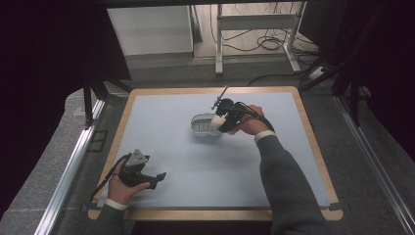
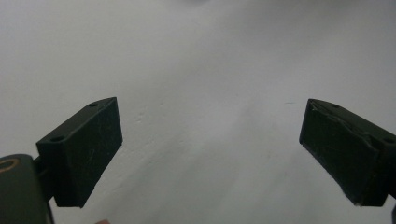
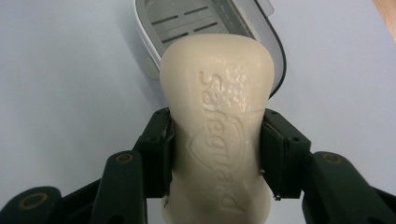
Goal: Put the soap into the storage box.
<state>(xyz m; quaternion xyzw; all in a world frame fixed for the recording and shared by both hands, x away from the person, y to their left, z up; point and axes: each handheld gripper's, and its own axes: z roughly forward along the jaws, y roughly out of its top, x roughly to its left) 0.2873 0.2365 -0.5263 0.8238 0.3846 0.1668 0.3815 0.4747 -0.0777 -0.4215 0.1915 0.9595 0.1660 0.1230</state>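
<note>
A fixed camera above the near edge looks forward and down over the whole blue-grey mat. The left gripper's camera peers close along its jaws at bare mat. The right gripper's camera, closer still, shares the soap dish with the high view.

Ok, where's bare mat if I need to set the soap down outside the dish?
Bare mat runs between the left gripper and soap dish, plus the far-left corner. It is crowded only around the dish, where the right gripper holds the soap.
</note>
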